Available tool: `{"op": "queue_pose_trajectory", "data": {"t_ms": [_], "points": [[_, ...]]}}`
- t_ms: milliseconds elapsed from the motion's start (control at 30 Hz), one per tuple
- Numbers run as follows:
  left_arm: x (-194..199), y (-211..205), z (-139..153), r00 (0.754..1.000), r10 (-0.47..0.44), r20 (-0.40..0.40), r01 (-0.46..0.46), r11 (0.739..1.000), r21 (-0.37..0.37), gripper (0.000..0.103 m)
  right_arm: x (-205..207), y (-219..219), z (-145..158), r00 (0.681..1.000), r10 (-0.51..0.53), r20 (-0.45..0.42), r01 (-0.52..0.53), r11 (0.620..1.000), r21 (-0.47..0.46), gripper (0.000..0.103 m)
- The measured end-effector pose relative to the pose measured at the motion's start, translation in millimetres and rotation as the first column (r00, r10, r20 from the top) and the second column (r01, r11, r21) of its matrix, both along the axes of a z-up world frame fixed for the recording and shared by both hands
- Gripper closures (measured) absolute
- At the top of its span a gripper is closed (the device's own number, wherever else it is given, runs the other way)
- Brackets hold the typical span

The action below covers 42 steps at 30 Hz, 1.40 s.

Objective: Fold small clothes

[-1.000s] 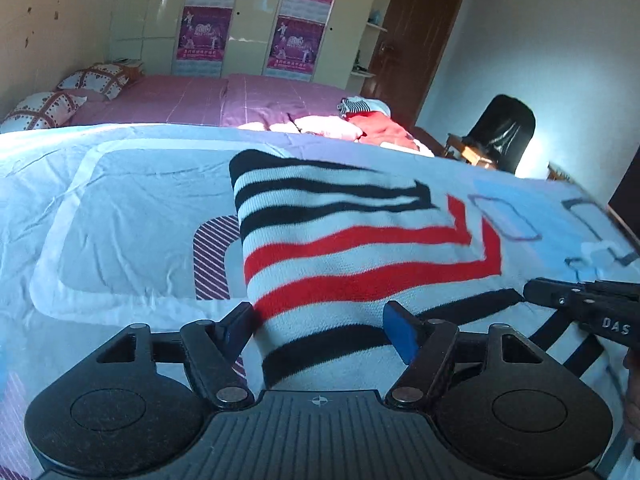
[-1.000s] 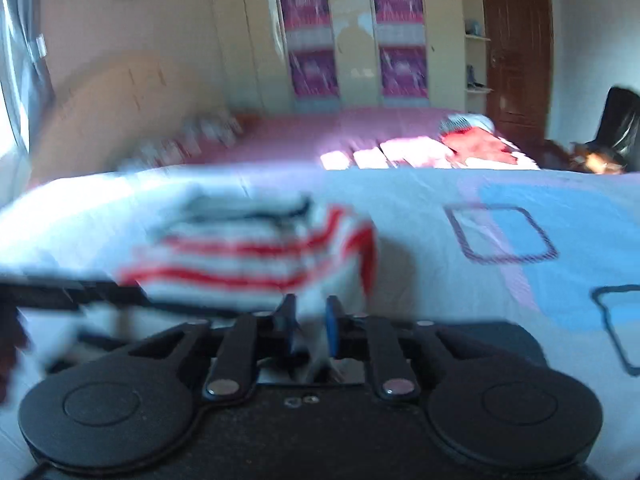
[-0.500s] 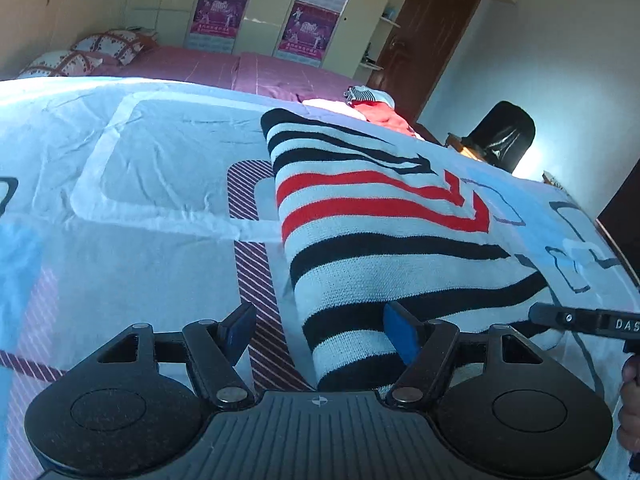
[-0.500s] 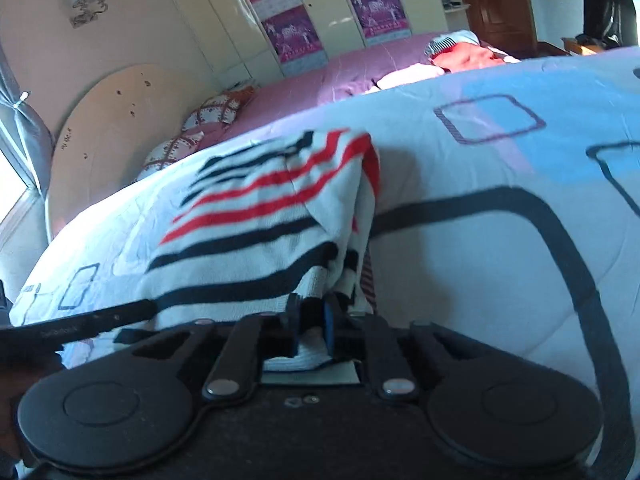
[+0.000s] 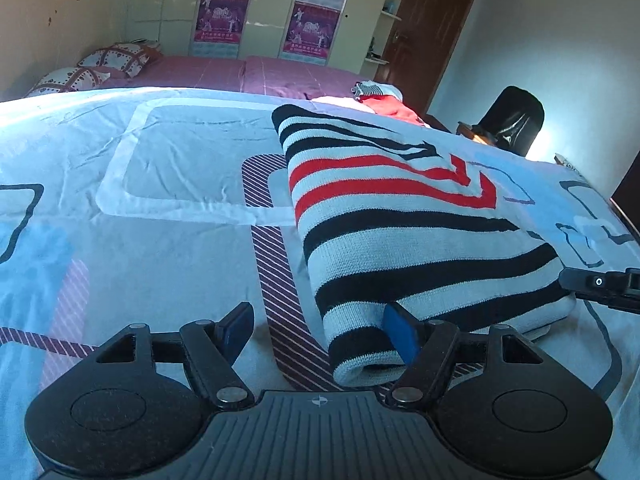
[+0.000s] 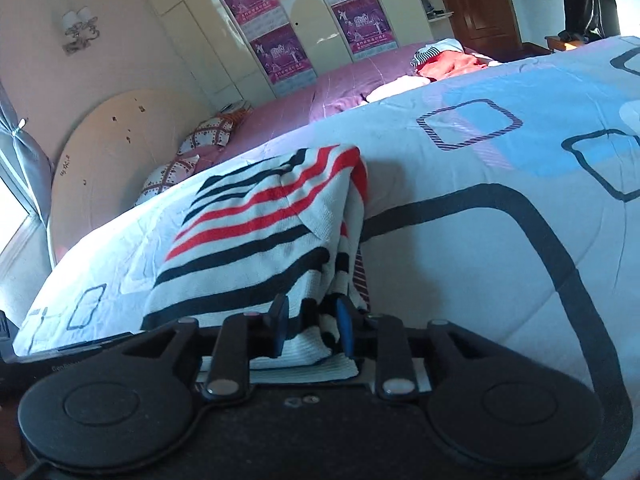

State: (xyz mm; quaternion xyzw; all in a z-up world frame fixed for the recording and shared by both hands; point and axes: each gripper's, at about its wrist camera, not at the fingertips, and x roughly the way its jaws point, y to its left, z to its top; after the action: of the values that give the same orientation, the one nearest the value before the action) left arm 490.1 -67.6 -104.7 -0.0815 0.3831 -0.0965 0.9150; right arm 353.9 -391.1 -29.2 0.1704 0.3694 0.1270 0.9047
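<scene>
Your left wrist view gives the long look down the striped sweater [image 5: 400, 220]: folded into a narrow band, white with black and red stripes, lying on the patterned bedspread [image 5: 160, 240] and running away from you toward the far bed. Its left long edge is a rounded fold; its near end sits right at your left gripper [image 5: 320, 330]. This view also catches your right gripper [image 5: 604, 290] as a dark bar at the sweater's near right corner, plus a black chair [image 5: 514, 120] by the wall.

Your right wrist view shows what the left cannot: the sweater's [image 6: 264, 236] open right side, where the layers hang loose and stacked. It also shows the headboard [image 6: 120, 168], a wall lamp [image 6: 80, 30], the wardrobe posters [image 6: 276, 48], two pillows [image 6: 208, 136] and a red garment [image 6: 448, 62] on the pink bed behind.

Left gripper: jaws wide, nothing pinched. The right blue pad touches the sweater's near end; the left pad stands clear over bare bedspread. Gripper pitched down toward the bed, roughly level side to side.

Right gripper [image 6: 310, 328]: jaws narrow and opening. The sweater's near corner lies between the pads, cloth bunched there, with a white fold spread under the fingers. The pads look to be easing off the cloth rather than pressing it. Gripper pitched down; the room reads tilted in this view, bed sloping up to the right.
</scene>
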Motion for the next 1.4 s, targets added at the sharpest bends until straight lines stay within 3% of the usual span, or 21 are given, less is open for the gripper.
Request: {"op": "queue_pose_trajectory", "data": {"t_ms": [67, 100, 133, 400, 467, 533, 633, 700, 800, 900, 1033, 1067, 1167, 1200, 1233, 1267, 1400], "points": [[-2.3, -2.2, 3.0, 1.000, 0.004, 0.006, -0.004, 1.000, 0.015, 0.030, 0.1, -2.3, 1.7, 1.000, 0.000, 0.005, 0.000, 1.000, 0.019, 0.060], [-2.5, -2.8, 4.2, 1.000, 0.007, 0.008, -0.007, 1.000, 0.025, 0.026, 0.5, -2.8, 1.9, 1.000, -0.002, 0.007, 0.001, 1.000, 0.019, 0.048], [-2.9, -3.1, 5.4, 1.000, 0.010, 0.011, -0.010, 0.999, 0.034, 0.024, 1.0, -3.3, 1.9, 1.000, -0.001, 0.008, 0.001, 1.000, 0.021, 0.044], [-1.1, 2.8, 8.0, 1.000, 0.008, 0.010, -0.008, 1.000, -0.011, 0.022, 3.0, -5.1, 4.1, 0.999, -0.006, 0.042, 0.004, 0.999, 0.051, 0.044], [2.5, 5.3, -0.6, 0.999, 0.004, -0.033, -0.006, 0.999, -0.045, 0.022, 10.2, -4.1, -6.7, 1.000, 0.014, -0.007, -0.014, 0.998, 0.060, 0.046], [4.8, 7.6, -9.7, 0.998, -0.008, -0.069, 0.003, 0.998, -0.068, 0.022, 25.0, -1.9, -33.6, 0.988, 0.009, -0.156, -0.011, 1.000, -0.010, 0.051], [5.0, 11.5, -3.5, 0.998, -0.012, -0.064, 0.007, 0.996, -0.087, 0.022, 21.6, -6.2, -31.2, 0.992, 0.012, -0.123, -0.012, 1.000, 0.000, 0.053], [7.3, 17.1, -0.6, 0.999, -0.017, -0.046, 0.011, 0.992, -0.128, 0.022, 16.8, -15.7, -23.4, 0.998, 0.003, -0.062, 0.001, 0.998, 0.070, 0.051], [21.2, 27.0, -2.5, 0.998, -0.028, -0.064, 0.011, 0.966, -0.258, 0.022, 26.0, -34.9, -23.7, 0.999, -0.004, -0.041, 0.014, 0.973, 0.230, 0.049], [41.0, 28.4, -9.5, 0.992, -0.065, -0.109, 0.023, 0.937, -0.348, 0.022, 48.1, -51.6, -31.6, 0.998, -0.009, -0.062, 0.028, 0.950, 0.311, 0.037], [63.5, 32.7, -26.7, 0.974, -0.132, -0.182, 0.028, 0.874, -0.485, 0.022, 78.8, -74.8, -57.5, 0.981, 0.029, -0.189, 0.063, 0.884, 0.463, 0.036], [67.2, 31.8, -29.3, 0.972, -0.144, -0.188, 0.034, 0.870, -0.493, 0.022, 84.6, -76.3, -62.9, 0.976, 0.053, -0.212, 0.056, 0.877, 0.478, 0.036], [75.6, 27.9, -32.5, 0.969, -0.170, -0.180, 0.057, 0.861, -0.505, 0.022, 93.2, -71.4, -64.2, 0.976, 0.131, -0.173, -0.038, 0.888, 0.459, 0.036], [78.3, 28.0, -33.5, 0.969, -0.175, -0.176, 0.061, 0.854, -0.516, 0.022, 95.3, -68.7, -64.0, 0.975, 0.151, -0.161, -0.064, 0.892, 0.447, 0.038], [80.9, 28.3, -35.2, 0.968, -0.177, -0.176, 0.058, 0.846, -0.530, 0.022, 96.9, -65.4, -64.8, 0.974, 0.168, -0.155, -0.086, 0.898, 0.432, 0.061], [83.1, 29.2, -36.7, 0.968, -0.177, -0.175, 0.055, 0.837, -0.545, 0.022, 100.3, -63.0, -67.5, 0.966, 0.202, -0.158, -0.116, 0.894, 0.433, 0.068], [90.0, 32.4, -40.4, 0.969, -0.182, -0.169, 0.051, 0.811, -0.583, 0.022, 104.8, -67.2, -69.9, 0.963, 0.223, -0.150, -0.130, 0.876, 0.464, 0.067]]}}
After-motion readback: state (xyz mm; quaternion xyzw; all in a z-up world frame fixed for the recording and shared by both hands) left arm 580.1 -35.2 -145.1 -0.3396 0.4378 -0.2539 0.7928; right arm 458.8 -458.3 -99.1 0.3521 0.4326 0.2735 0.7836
